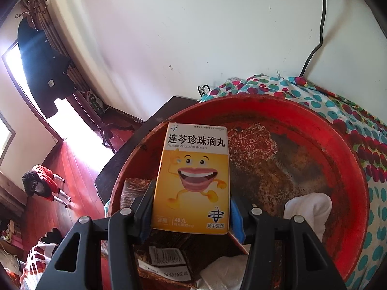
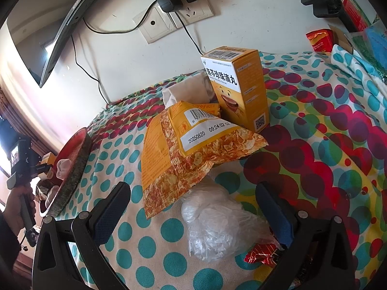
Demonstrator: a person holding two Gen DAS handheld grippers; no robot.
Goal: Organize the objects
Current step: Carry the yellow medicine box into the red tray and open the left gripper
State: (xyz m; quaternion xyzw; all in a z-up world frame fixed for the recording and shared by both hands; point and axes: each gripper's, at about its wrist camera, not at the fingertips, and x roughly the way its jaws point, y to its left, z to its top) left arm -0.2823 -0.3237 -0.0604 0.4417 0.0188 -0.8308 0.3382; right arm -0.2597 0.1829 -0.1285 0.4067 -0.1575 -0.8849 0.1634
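A yellow box point(image 1: 191, 181) was clamped by the left gripper point(image 1: 191, 207), held over the red basin point(image 1: 338, 149), white cloths point(image 1: 307, 207) inside. The right gripper point(image 2: 193, 215) was spread wide, nothing gripped, above a crumpled plastic bag point(image 2: 217, 227) on the dotted cloth point(image 2: 314, 145), near the snack bag point(image 2: 188, 149) and second box point(image 2: 239, 89).

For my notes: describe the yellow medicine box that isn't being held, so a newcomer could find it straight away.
Start at the polka-dot bedspread below the wall socket. In the pile at its middle, behind the orange crinkled snack bag, stands the upright yellow cardboard medicine box. Unlike its twin shut in the left gripper, it stands free, barcode on top.
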